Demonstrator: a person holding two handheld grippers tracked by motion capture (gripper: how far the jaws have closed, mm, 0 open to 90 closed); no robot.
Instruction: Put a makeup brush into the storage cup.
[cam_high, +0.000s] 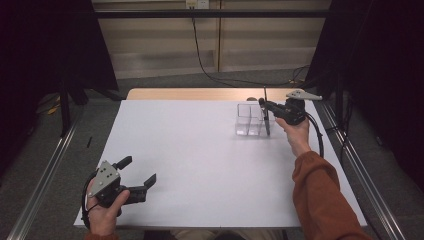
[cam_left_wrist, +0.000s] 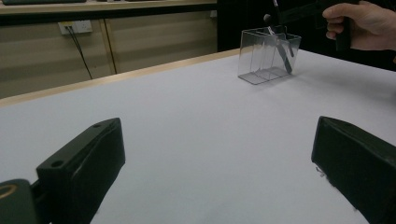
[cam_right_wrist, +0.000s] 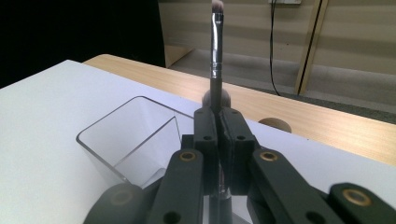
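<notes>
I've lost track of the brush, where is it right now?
The brush stands upright, clamped in the right tongs over the clear organizer at the table's far right in the high view.

White table (cam_high: 200, 150) carries a clear organizer (cam_high: 250, 120).

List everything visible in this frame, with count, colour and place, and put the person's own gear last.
table: one, white top with a wooden far edge, centre of the high view.
clear organiser: one, transparent, divided into compartments, far right of the table.
makeup brush: one, dark handle with silver ferrule, upright, lower end inside the organiser.
wall cable: one, black, hanging from an outlet behind the table.
left gripper: one, black, jaws spread apart, near left corner of the table.
right gripper: one, black, jaws closed on the brush, over the organiser.
orange sleeve: one, on the right forearm.
</notes>
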